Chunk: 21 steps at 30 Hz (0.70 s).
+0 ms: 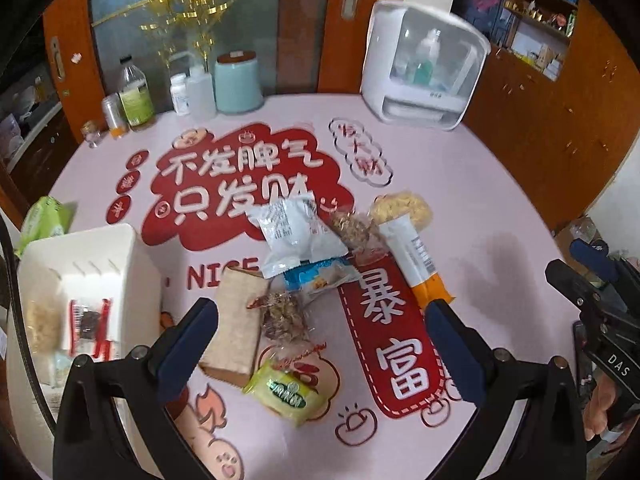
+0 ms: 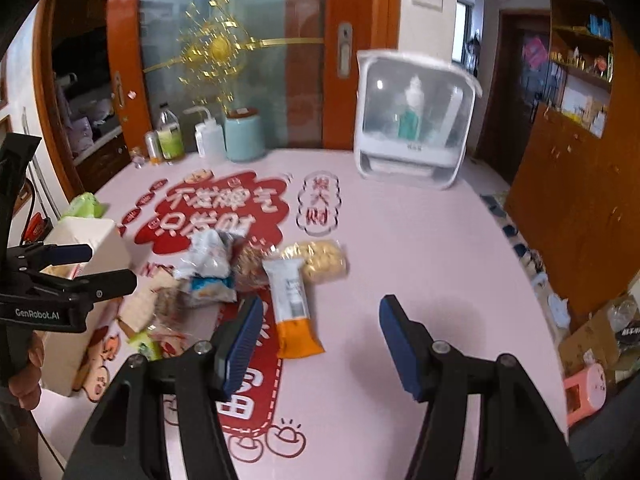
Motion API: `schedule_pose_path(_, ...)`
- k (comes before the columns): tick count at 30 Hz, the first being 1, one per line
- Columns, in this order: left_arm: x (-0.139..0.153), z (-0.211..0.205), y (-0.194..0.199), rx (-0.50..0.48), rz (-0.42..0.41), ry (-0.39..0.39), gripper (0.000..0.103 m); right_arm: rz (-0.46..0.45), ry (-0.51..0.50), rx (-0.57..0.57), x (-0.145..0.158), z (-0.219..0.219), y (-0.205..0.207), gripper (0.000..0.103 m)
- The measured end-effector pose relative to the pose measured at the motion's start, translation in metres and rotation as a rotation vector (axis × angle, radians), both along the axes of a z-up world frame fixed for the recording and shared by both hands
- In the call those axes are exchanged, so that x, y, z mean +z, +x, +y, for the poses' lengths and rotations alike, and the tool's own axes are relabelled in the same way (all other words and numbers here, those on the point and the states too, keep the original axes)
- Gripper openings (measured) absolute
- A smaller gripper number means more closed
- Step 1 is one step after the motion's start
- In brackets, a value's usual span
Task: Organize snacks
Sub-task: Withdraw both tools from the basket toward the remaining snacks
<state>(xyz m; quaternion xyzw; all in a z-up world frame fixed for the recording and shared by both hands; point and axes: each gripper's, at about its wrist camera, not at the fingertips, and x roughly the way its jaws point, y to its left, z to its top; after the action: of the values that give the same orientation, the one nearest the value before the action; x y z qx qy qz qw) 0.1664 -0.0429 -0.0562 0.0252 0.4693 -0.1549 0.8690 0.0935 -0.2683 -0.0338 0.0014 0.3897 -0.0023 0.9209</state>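
Observation:
A pile of snacks lies mid-table on the pink mat [image 1: 460, 200]: a white packet [image 1: 296, 236], a blue packet [image 1: 320, 280], a tan block [image 1: 236, 324], a clear nut wrap [image 1: 284, 316], a yellow-green packet [image 1: 284, 392], a long orange-and-white packet [image 1: 416, 260] and a round yellow biscuit pack [image 1: 404, 208]. A white basket [image 1: 100, 248] at the left holds several snacks. My left gripper [image 1: 320, 332] hangs open over the near side of the pile, empty. My right gripper [image 2: 320, 332] is open and empty, just right of the orange-and-white packet [image 2: 292, 304].
At the back stand a white clear-fronted box [image 1: 424, 64], a teal jar [image 1: 238, 84] and several bottles [image 1: 136, 96]. A green packet [image 1: 42, 216] lies behind the basket. Wooden cabinets [image 2: 580, 208] flank the right; a pink stool [image 2: 584, 392] sits on the floor.

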Motion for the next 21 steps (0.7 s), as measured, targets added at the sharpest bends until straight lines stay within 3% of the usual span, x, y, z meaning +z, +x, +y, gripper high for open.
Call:
schedule_pose_path(4, -0.032, -0.006, 0.014, 0.011, 0.028, 0.038, 0.103, 0.070, 0.010, 0.006, -0.035, -0.002, 0.018, 0.061)
schedule_pose_path(9, -0.068, 0.001, 0.031, 0.029, 0.126, 0.080, 0.103, 0.134, 0.016, 0.023, -0.064, -0.001, 0.036, 0.061)
schedule_pose_path(15, -0.085, 0.016, 0.035, 0.037, 0.169, 0.135, 0.103, 0.187, 0.032, 0.044, -0.092, 0.006, 0.060, 0.061)
schedule_pose_path(21, -0.091, 0.008, 0.034, 0.033, 0.145, 0.173, 0.103, 0.210, 0.078, 0.052, -0.111, 0.011, 0.080, 0.061)
